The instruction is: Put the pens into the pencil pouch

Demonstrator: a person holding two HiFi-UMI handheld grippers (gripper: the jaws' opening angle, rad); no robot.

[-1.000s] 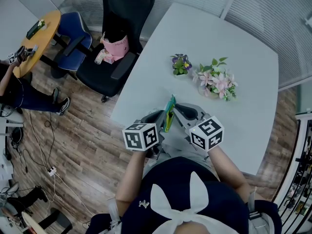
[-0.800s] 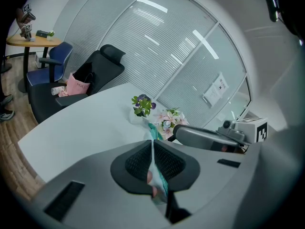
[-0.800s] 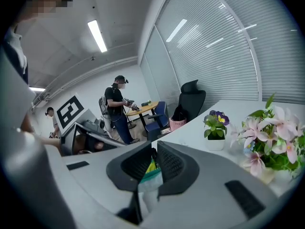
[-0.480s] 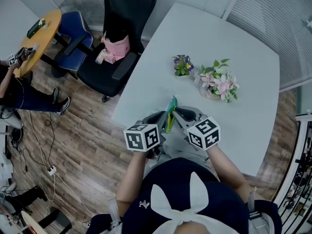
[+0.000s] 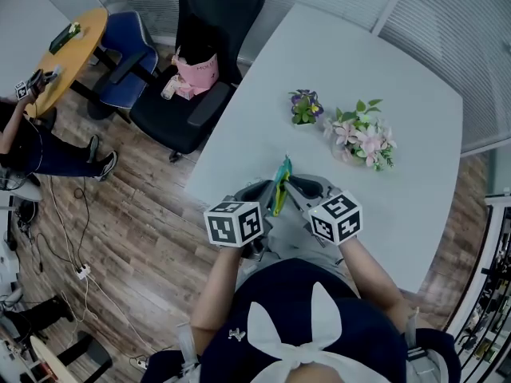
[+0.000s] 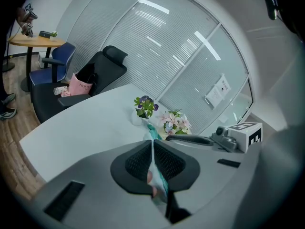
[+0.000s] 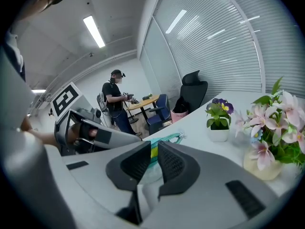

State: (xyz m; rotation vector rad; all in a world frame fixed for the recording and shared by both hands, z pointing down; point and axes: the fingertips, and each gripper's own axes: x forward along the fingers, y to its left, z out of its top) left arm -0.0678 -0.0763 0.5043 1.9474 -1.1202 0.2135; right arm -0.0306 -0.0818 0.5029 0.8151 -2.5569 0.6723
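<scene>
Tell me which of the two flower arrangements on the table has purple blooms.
The small potted plant, left of the bigger bouquet in the head view. Its blooms are purple; the bouquet's are pink.

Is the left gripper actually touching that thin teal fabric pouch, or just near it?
Touching. The left gripper view shows the left gripper with jaws closed on the thin teal fabric pouch, pinching its edge with no gap either side.

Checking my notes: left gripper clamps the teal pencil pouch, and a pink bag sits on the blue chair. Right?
Not quite: the pink bag sits on the black chair, as the head view shows; the rest holds.
</scene>
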